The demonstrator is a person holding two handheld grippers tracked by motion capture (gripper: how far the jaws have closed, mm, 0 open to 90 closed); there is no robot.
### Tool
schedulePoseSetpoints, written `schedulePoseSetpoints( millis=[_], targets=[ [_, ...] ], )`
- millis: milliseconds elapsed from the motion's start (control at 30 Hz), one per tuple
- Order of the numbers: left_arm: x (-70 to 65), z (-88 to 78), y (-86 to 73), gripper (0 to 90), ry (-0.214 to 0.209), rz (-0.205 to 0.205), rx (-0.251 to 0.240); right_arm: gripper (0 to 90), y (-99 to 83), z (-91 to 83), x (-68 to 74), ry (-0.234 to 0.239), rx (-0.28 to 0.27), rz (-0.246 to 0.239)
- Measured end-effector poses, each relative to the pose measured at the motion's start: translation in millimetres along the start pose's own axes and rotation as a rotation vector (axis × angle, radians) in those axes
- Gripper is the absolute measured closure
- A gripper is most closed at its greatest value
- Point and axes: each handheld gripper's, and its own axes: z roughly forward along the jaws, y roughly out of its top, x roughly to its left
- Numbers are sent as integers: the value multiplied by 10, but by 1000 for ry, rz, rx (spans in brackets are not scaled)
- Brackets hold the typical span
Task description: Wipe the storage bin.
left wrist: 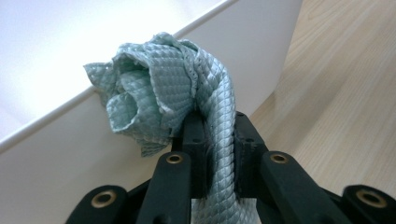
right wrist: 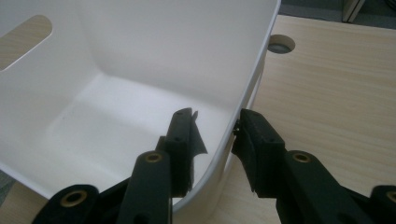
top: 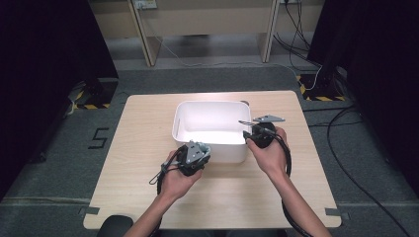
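A pale green quilted cloth (left wrist: 159, 79) is pinched between the jaws of my left gripper (left wrist: 215, 126), bunched above them and trailing down between them. That gripper (top: 196, 150) sits at the near wall of a white plastic bin (top: 210, 102), with the bunch level with the bin's rim (left wrist: 46, 140). My right gripper (right wrist: 215, 126) straddles the bin's right wall (right wrist: 243, 79): one jaw is inside and one outside against the wall, with a gap on the inner side. In the high view it (top: 253, 133) is at the bin's right near corner. The bin's floor (right wrist: 116, 121) is bare.
The bin stands on a light wooden table (top: 148, 197), with a handle slot (right wrist: 25, 39) in its far wall. A round cable hole (right wrist: 281, 44) lies in the tabletop just beyond the bin. Dark curtains flank the table, and cables run over the grey floor behind it.
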Motion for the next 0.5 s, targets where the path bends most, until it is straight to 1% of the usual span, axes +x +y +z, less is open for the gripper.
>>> schedulePoseSetpoints(
  millis=[100, 500],
  targets=[
    [-1, 3, -7, 784, 2, -2, -4, 666, 0, 0, 0, 0, -1, 0],
    [-1, 49, -64, 784, -1, 0, 7, 663, -2, 3, 3, 2, -2, 1]
  ],
)
